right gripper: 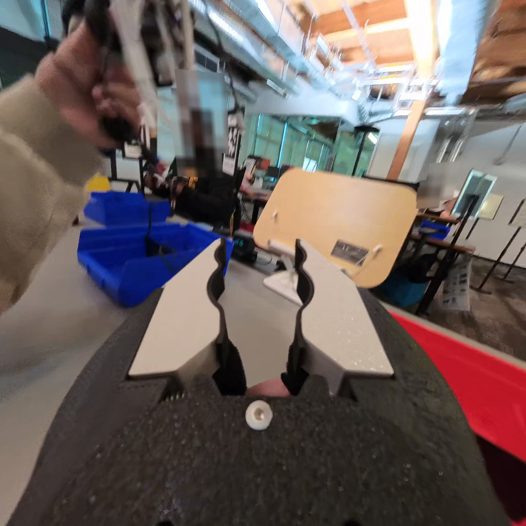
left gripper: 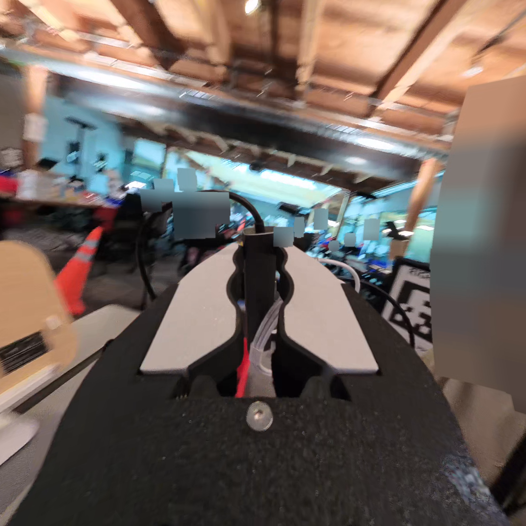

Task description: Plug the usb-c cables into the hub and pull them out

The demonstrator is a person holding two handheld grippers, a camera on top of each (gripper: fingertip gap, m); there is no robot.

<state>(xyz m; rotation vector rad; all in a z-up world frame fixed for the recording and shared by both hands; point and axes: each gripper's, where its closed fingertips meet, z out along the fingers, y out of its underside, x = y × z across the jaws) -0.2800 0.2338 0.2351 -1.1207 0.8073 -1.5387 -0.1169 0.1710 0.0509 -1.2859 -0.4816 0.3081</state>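
Observation:
In the left wrist view, my left gripper (left gripper: 259,252) is raised and tilted upward, shut on a slim dark hub (left gripper: 259,279) that stands upright between the fingers. A black cable (left gripper: 247,207) curves out of the hub's top end. A white cable bundle (left gripper: 266,327) and a red cable (left gripper: 243,367) hang below the hub between the fingers. In the right wrist view, my right gripper (right gripper: 259,247) is open and empty, above the grey table (right gripper: 51,336). A hand and beige sleeve (right gripper: 79,85) hold something dark at the upper left.
Blue bins (right gripper: 133,256) with a black cable in them stand on the table's left. A tan chair back (right gripper: 336,216) stands ahead, and a red mat (right gripper: 469,384) lies right. An orange cone (left gripper: 81,264) and a black-and-white marker board (left gripper: 410,301) show in the left wrist view. My right fingertips sit around 25 cm from my left ones.

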